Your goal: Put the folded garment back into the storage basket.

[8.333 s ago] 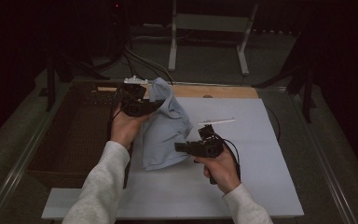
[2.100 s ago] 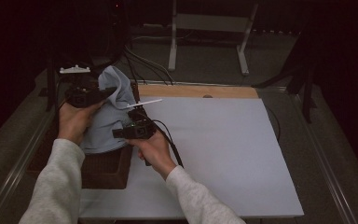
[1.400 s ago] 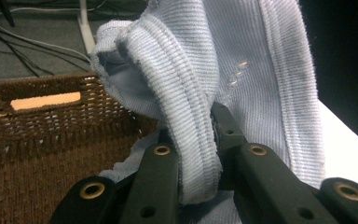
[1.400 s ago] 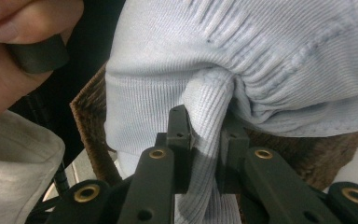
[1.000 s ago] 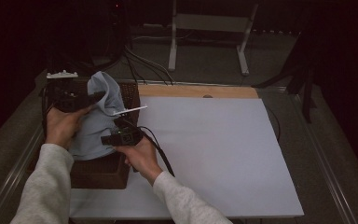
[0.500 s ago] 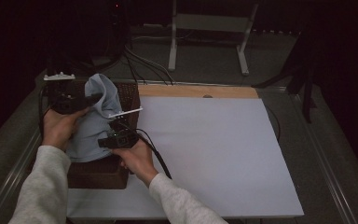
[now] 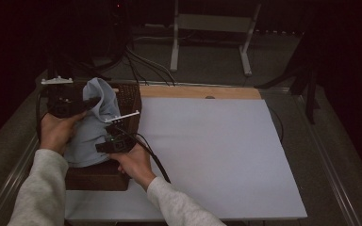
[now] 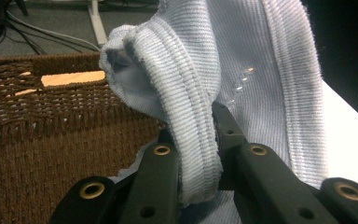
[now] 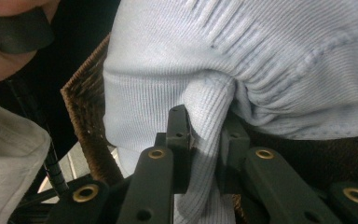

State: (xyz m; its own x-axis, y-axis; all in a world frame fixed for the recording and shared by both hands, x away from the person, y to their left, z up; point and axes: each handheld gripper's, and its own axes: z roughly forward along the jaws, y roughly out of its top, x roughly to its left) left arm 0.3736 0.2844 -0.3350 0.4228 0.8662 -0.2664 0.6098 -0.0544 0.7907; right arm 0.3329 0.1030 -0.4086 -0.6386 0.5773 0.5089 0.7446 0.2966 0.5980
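From the high view, you hold the light blue sweater (image 7: 90, 125) over the brown woven basket (image 7: 130, 96) at the left edge of the counter (image 7: 207, 150) — your left gripper (image 7: 88, 102) at its top, your right gripper (image 7: 104, 146) lower down. In the left gripper view, your left gripper (image 8: 200, 130) is clamped on a thick ribbed fold of the sweater (image 8: 261, 70), the basket (image 8: 51, 154) behind it. In the right gripper view, your right gripper (image 9: 207, 135) pinches a fold of the sweater (image 9: 261, 56) — basket rim (image 9: 86, 126) just beside.
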